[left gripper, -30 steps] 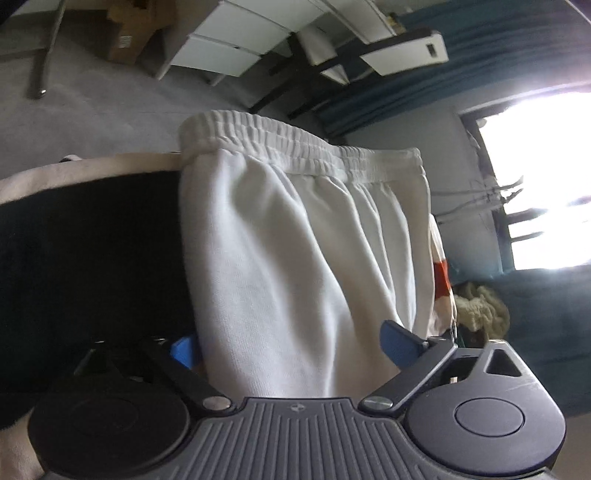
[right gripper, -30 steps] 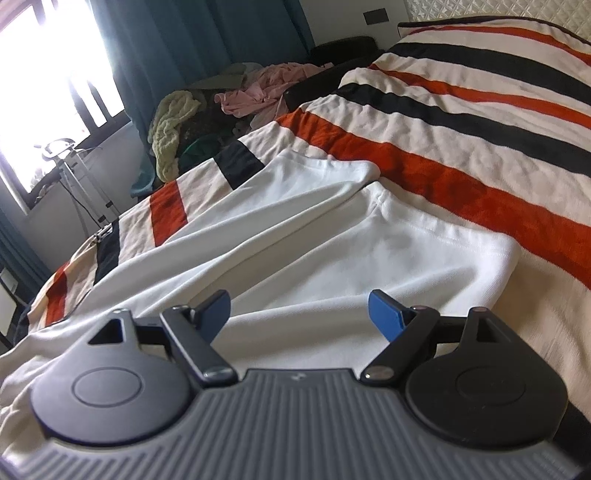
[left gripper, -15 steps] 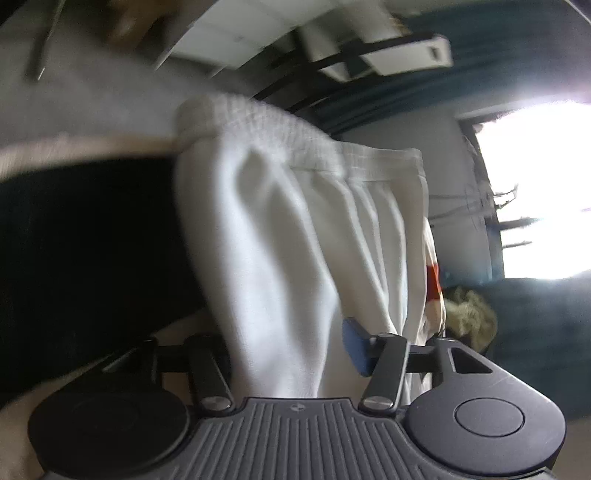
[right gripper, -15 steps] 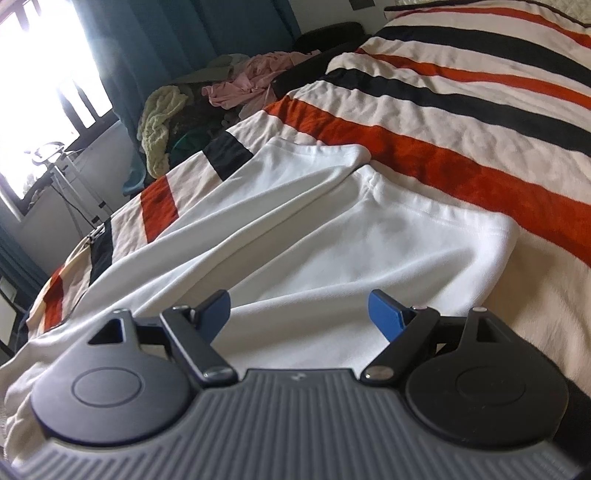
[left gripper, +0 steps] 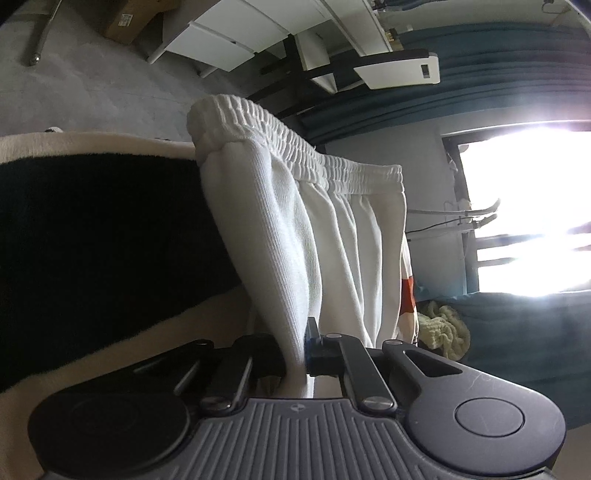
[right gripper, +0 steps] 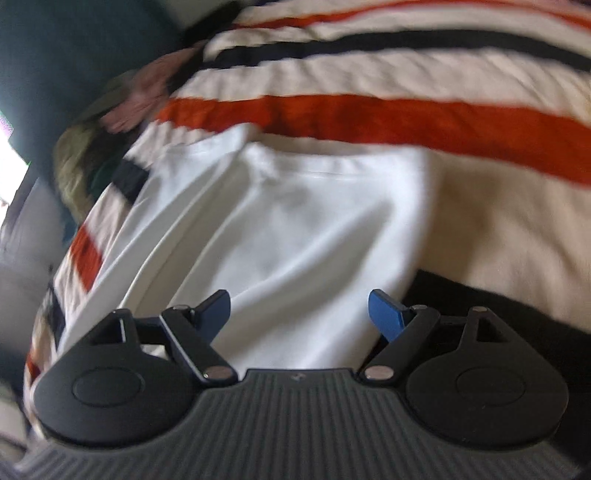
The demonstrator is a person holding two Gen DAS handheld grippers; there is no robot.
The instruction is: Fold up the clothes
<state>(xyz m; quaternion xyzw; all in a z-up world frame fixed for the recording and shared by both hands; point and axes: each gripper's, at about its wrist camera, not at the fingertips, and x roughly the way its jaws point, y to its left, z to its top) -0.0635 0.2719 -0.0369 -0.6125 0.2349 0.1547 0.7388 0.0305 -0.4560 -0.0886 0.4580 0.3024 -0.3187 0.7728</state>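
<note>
White shorts (left gripper: 325, 236) with a ribbed elastic waistband (left gripper: 273, 136) lie on a striped bedspread (left gripper: 92, 236). My left gripper (left gripper: 295, 350) is shut on a pinched ridge of the white fabric near the waist, which rises as a fold from its jaws. In the right wrist view, the leg end of the white shorts (right gripper: 295, 229) spreads across the striped bedspread (right gripper: 369, 114). My right gripper (right gripper: 299, 310) stands open just above this cloth, blue pads wide apart, nothing pinched. That view is blurred by motion.
A pile of clothes (right gripper: 122, 107) sits beyond the bed's far corner beside dark teal curtains (right gripper: 74, 55). Off the bed's edge are grey floor (left gripper: 92, 85), white drawers (left gripper: 229, 40), a cardboard box (left gripper: 129, 18) and a bright window (left gripper: 524, 206).
The left jaws went from wide open to shut on the white fabric, bunching it into a ridge. The right gripper dropped toward the shorts and rolled, staying open.
</note>
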